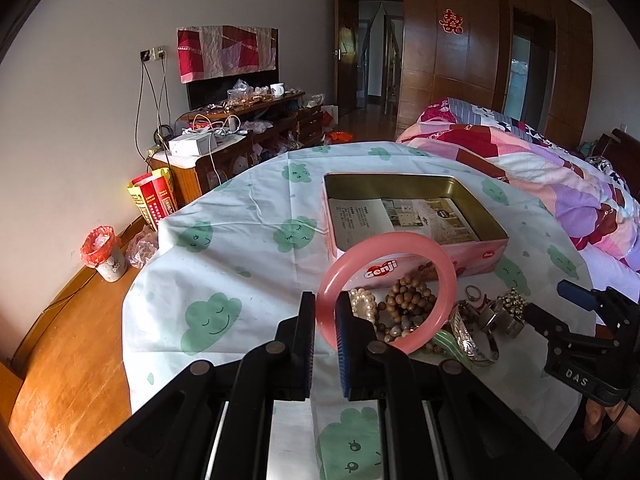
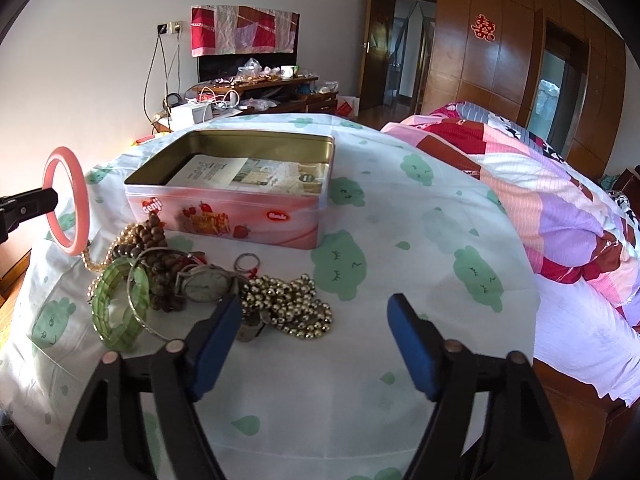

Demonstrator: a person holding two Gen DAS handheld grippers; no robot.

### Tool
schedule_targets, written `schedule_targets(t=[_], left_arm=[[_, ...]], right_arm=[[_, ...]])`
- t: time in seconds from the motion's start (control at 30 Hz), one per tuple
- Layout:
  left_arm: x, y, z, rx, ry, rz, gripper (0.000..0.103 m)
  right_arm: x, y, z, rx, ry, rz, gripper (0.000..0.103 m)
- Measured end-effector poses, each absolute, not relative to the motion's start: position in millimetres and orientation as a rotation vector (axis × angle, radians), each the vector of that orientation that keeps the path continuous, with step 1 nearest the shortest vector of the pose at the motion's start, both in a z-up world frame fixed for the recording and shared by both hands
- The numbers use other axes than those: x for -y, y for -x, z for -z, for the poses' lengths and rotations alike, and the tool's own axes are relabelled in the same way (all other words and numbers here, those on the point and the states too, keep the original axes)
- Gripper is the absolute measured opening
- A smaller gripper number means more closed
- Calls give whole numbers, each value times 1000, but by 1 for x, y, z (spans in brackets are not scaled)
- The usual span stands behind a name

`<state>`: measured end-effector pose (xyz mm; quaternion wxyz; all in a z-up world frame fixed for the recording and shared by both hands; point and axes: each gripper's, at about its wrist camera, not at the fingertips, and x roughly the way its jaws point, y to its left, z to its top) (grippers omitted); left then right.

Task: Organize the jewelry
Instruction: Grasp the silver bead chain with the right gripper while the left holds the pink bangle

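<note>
Two grippers in view. Your left gripper [image 1: 325, 312] is clamped on the pink bangle [image 1: 386, 292], pinching its left rim between the blue pads. The bangle stands upright, lifted off the tablecloth [image 1: 224, 248], just in front of the pink tin [image 1: 416, 256] and above the near-left edge of the jewelry pile. From the right wrist view it sits at the far left, held by the black finger, well clear of the cloth.

Your right gripper [image 2: 316, 320] is spread wide with nothing between its pads. It hovers low over the cloth at the near edge of the pile. Its left finger [image 2: 218, 328] is right next to the gold bead necklace [image 2: 290, 308] and overlaps the watch's [image 2: 206, 284] lower edge; I cannot tell whether it touches either one.

The tin is open, no lid on it, with a printed leaflet [image 2: 248, 174] lying flat inside. No jewelry shows in it.

The pile lies on the cloth just in front of the tin: brown wooden bead strand [image 1: 408, 300], pearl bracelet [image 1: 364, 306], green segmented bracelet [image 2: 116, 304], silver bangle [image 1: 476, 344], a small ring [image 2: 246, 261] with a red thread, the watch, the gold beads. They overlap; exact stacking is unclear.

Bed with a patchwork quilt [image 2: 540, 200] is to your right.
</note>
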<state>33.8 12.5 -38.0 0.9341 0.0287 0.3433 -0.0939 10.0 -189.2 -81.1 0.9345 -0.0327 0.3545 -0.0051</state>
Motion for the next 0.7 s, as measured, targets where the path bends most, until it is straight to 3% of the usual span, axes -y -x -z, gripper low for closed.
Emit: schedule_targets(t=[0.1,0.37,0.4,0.43,0.47,0.7], left_arm=[[-11,-33,40,-708,-61,196,9],[-10,-34,44,-717,-61,204,9],[-10,-33,45,-718,-60,205,9],[-10,-33,45,-718,-59,205,9],[-10,-33,44,-715,-61,204,9],[-14,-32,43,-707,-46,195,9]], right_arm=[[191,-17,85,-740,72,6,58],[198,-26,100,-798,47,-50,48],[197,-26,100,-798,56,-58,38],[194,-25,99,-797,64,-80,20],[192,-25,99,-799,69,-90,15],[195,-17,92,-773,48,-110,12]])
